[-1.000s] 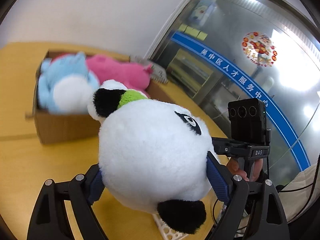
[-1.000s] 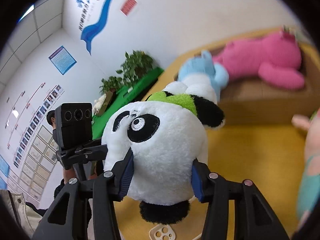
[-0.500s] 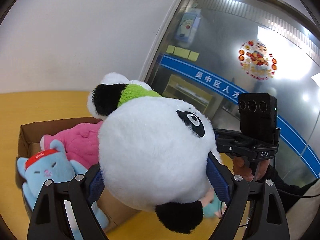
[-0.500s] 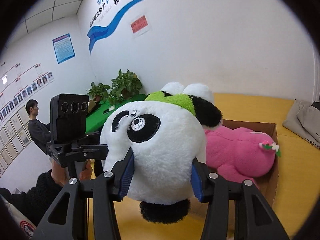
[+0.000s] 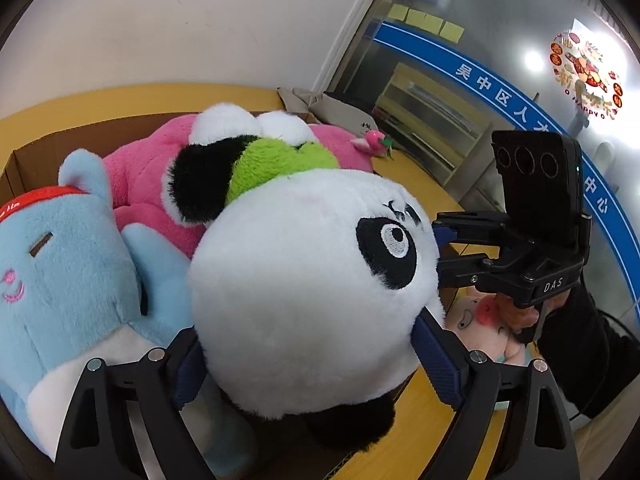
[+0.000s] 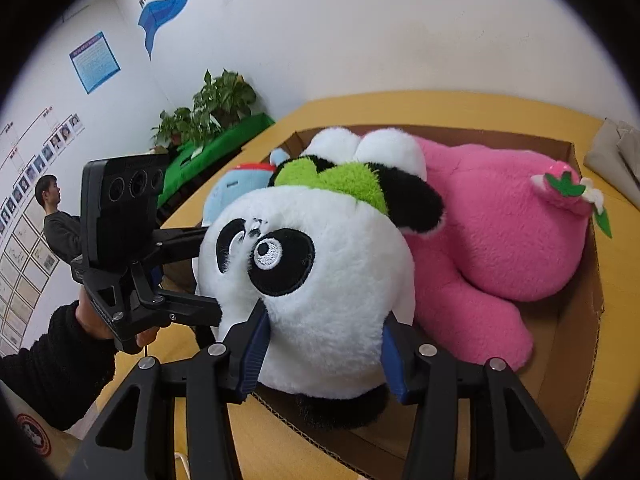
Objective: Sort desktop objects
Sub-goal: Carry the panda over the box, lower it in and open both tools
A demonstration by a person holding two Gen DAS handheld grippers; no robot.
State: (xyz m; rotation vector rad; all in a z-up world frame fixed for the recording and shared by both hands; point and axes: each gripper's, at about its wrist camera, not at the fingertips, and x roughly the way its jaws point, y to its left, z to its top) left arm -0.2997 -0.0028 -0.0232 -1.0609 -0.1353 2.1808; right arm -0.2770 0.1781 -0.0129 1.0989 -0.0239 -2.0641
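Both tongs, left (image 5: 308, 364) and right (image 6: 322, 344), are pinching the panda plush (image 5: 312, 280) over the cardboard box (image 6: 576, 308), beside the pink plush (image 6: 500, 236).

A: Both views are bright and evenly lit; the white wall (image 6: 400, 32) at the top of the right wrist frame shows no hard shadows.

B: The fisheye lens bends everything. Black corners ring each frame, and the cardboard box (image 6: 576, 320) curves along the right edge.

A: In the left wrist view, glare sits on the glass partition (image 5: 532, 60) at upper right, a round white hotspot with a washed-out patch beside it.

B: The panda toy (image 5: 312, 292) is sharp at centre, its fur crisp. Soft shadow gathers beneath it at the bottom, and far edges go slightly soft.
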